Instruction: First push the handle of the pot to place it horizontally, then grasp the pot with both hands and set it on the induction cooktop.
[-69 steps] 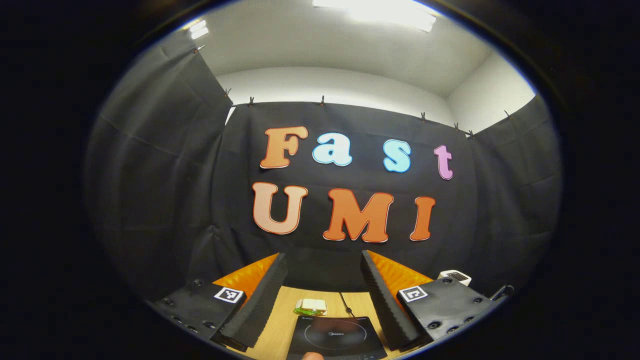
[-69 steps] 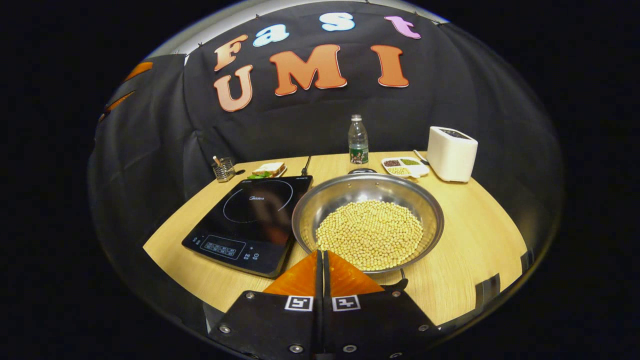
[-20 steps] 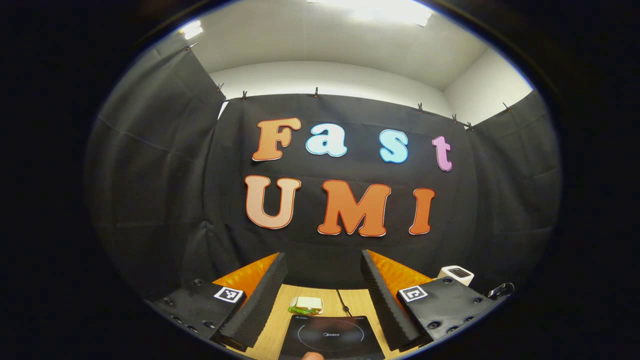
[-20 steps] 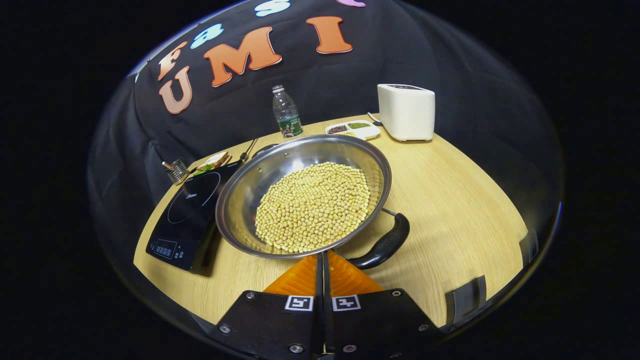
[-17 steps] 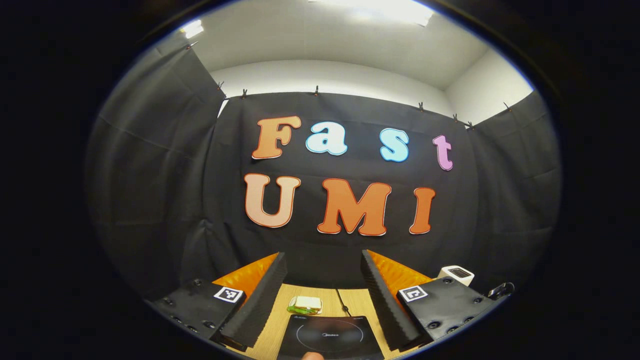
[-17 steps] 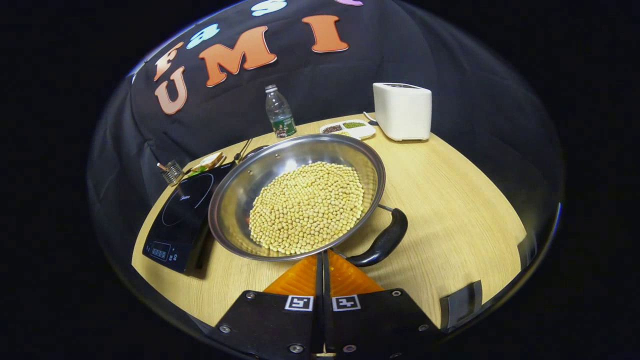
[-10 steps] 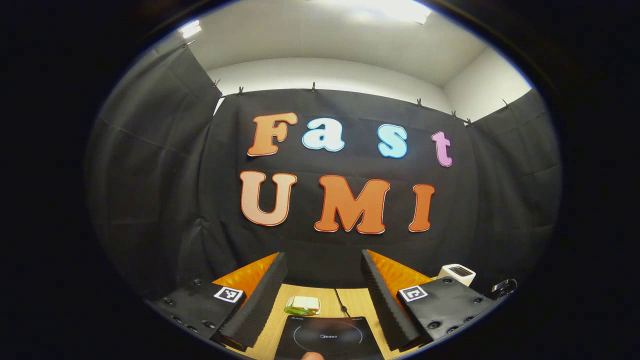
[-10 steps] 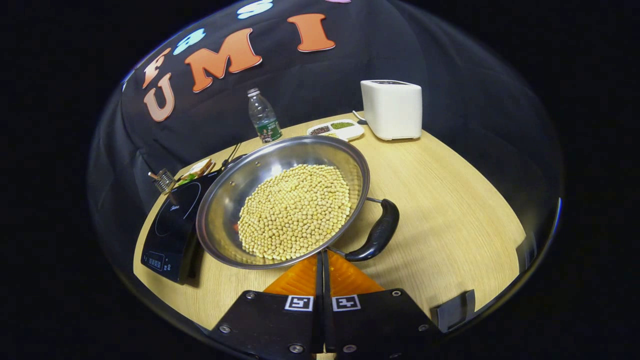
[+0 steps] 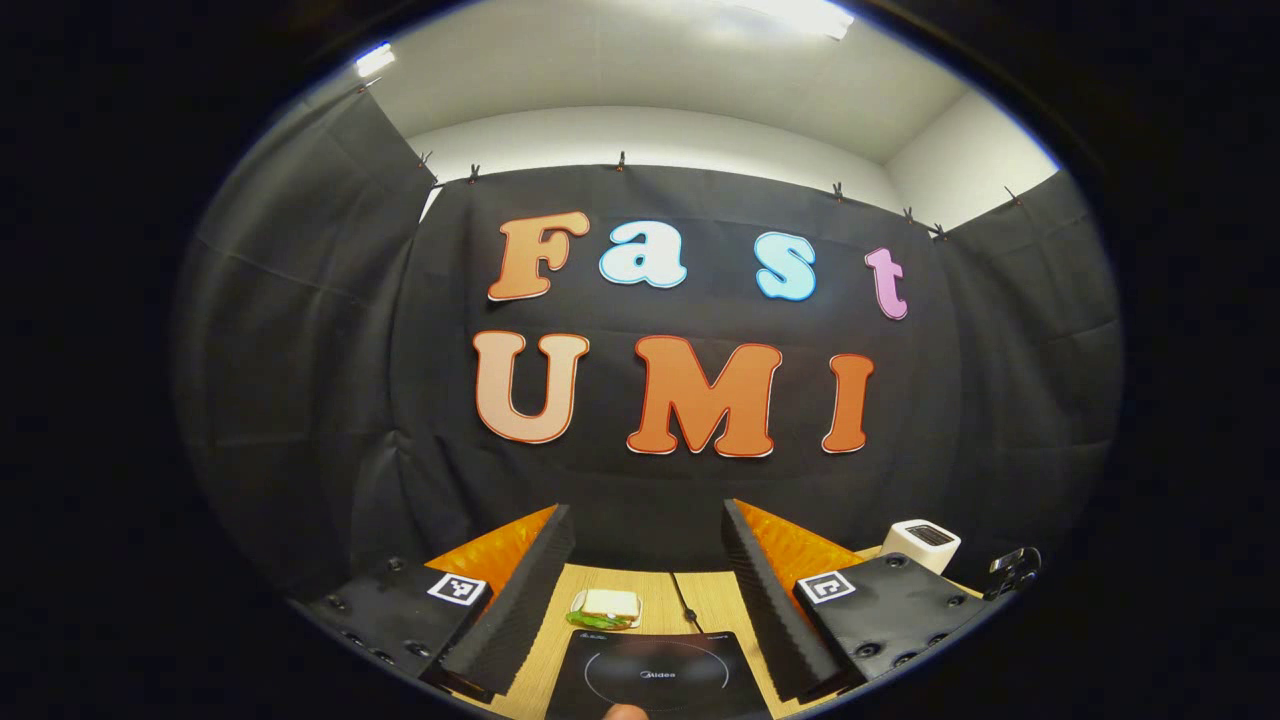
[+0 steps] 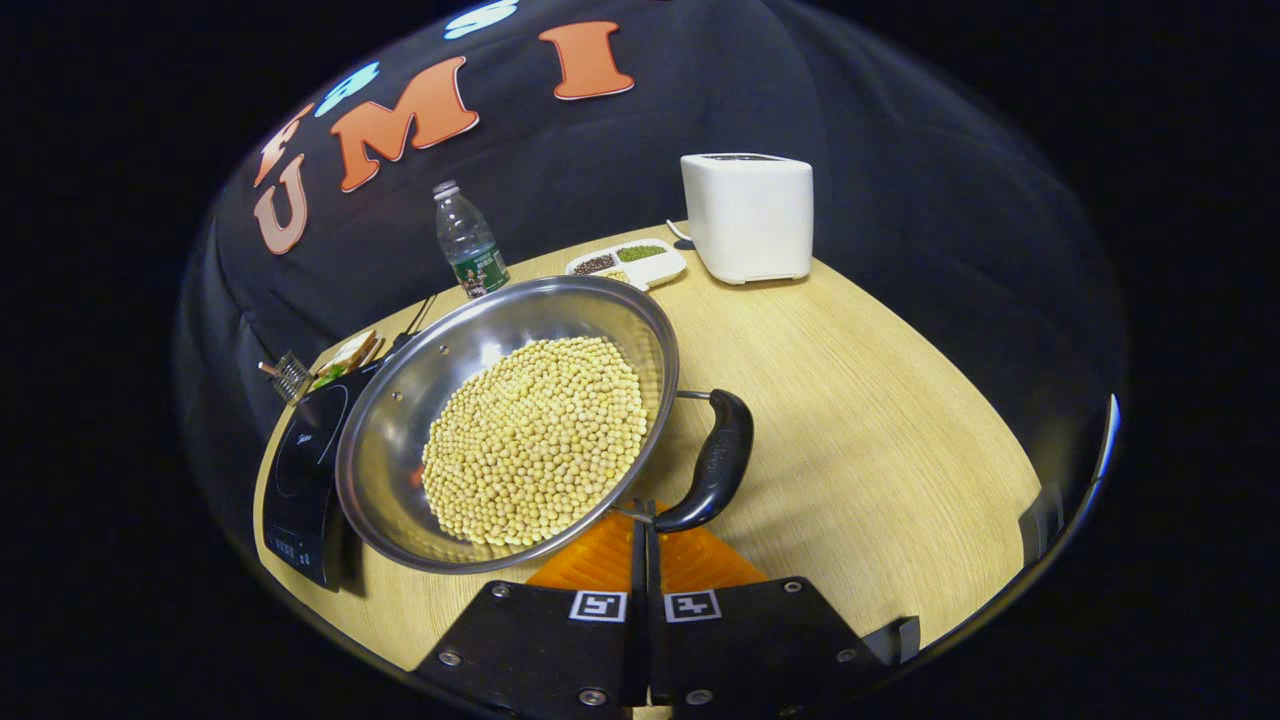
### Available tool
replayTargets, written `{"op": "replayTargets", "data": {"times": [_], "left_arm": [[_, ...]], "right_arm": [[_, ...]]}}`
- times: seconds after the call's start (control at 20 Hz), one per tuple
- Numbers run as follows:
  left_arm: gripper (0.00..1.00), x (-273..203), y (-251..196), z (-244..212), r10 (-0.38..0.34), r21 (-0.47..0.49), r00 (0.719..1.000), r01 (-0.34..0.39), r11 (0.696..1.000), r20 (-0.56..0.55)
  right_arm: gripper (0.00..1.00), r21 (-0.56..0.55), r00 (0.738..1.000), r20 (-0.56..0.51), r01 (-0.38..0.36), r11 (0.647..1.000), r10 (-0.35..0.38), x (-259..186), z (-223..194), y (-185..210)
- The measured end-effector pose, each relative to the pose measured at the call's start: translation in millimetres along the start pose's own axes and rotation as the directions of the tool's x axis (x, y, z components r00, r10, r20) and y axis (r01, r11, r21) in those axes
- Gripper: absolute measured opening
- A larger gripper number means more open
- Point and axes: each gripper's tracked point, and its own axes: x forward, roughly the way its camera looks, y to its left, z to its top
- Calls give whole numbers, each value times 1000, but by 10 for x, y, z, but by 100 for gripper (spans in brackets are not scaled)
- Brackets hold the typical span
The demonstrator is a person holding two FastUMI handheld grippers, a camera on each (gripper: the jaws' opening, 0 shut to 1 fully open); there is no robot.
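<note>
A steel pot (image 10: 400,420) heaped with yellow beans (image 10: 535,440) sits on the wooden table (image 10: 880,420), its black handle (image 10: 715,465) sticking out on the right side. My right gripper (image 10: 640,515) is shut with nothing between its fingers, and its tips touch the near end of that handle. The black induction cooktop (image 10: 300,455) lies just left of the pot, partly hidden by it. In the left gripper view my left gripper (image 9: 648,530) hangs open, tilted up toward the wall, above the cooktop (image 9: 655,675).
A white toaster (image 10: 748,215), a divided dish of grains (image 10: 625,265) and a water bottle (image 10: 468,245) stand at the back. A sandwich plate (image 10: 345,360) and a small wire rack (image 10: 285,375) lie behind the cooktop. The sandwich (image 9: 605,607) and toaster (image 9: 925,540) appear beyond the left gripper.
My right gripper has swung round the pot's right side while staying shut, and the handle has turned from the near edge toward the right. The left gripper has barely tilted.
</note>
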Motion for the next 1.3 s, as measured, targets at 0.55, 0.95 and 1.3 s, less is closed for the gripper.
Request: {"op": "replayTargets", "data": {"times": [0.55, 0.95, 1.3], "left_arm": [[96, 160, -98, -177, -13, 10, 999, 13, 1000, -29], [98, 267, -96, -360, -15, 15, 998, 16, 1000, -67], [99, 348, -106, -507, -24, 18, 996, 25, 1000, -91]], "right_arm": [[0, 38, 1000, 4, 29, 999, -29, 166, 167, -128], [0, 90, 1000, -11, 26, 996, -25, 383, 364, -265], [0, 99, 998, -16, 57, 993, -56, 571, 515, -344]]}}
